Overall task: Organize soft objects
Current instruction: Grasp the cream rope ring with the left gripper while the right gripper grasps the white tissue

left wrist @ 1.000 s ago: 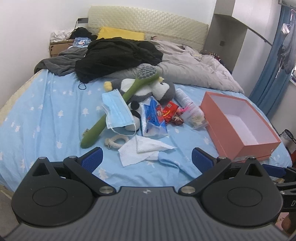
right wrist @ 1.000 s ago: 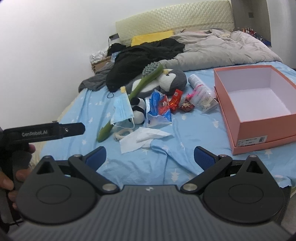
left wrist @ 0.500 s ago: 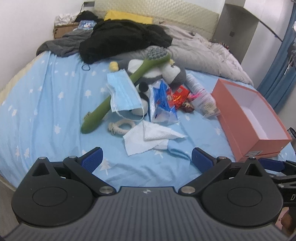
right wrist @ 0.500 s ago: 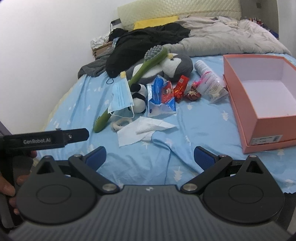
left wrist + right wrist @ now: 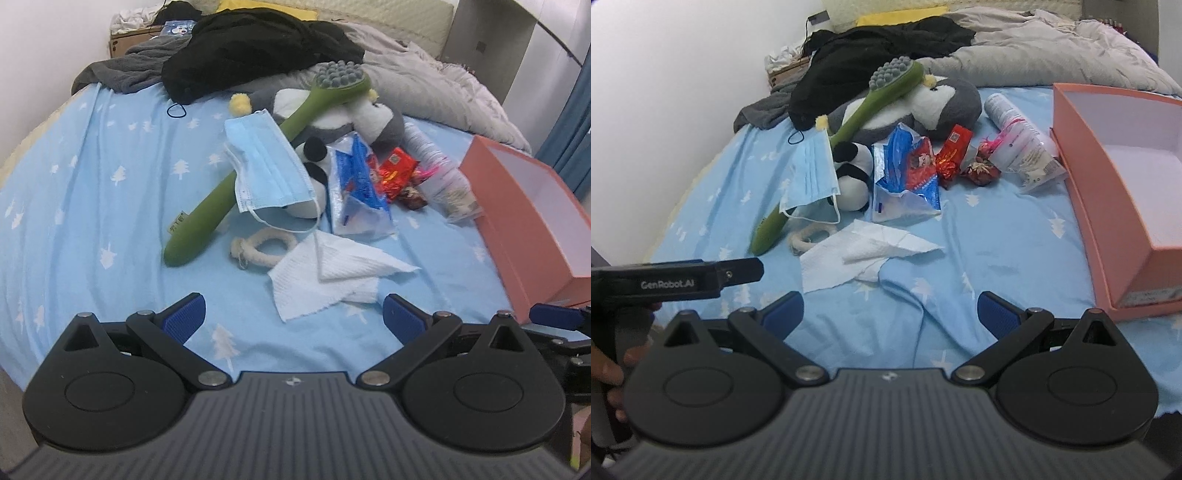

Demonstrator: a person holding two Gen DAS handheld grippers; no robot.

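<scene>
A pile lies on the blue bedsheet: a white cloth, a blue face mask, a green brush, a cream ring, a grey penguin plush, a small panda plush, a blue snack bag and red wrappers. My left gripper is open and empty, just short of the cloth. My right gripper is open and empty, over the sheet near the cloth.
An open pink box stands at the right, empty inside. Black and grey clothes and a grey duvet lie at the bed's head. A clear plastic packet lies beside the box.
Both grippers have moved forward and lower toward the pile, which now looks larger and nearer. Jaws stay open.
</scene>
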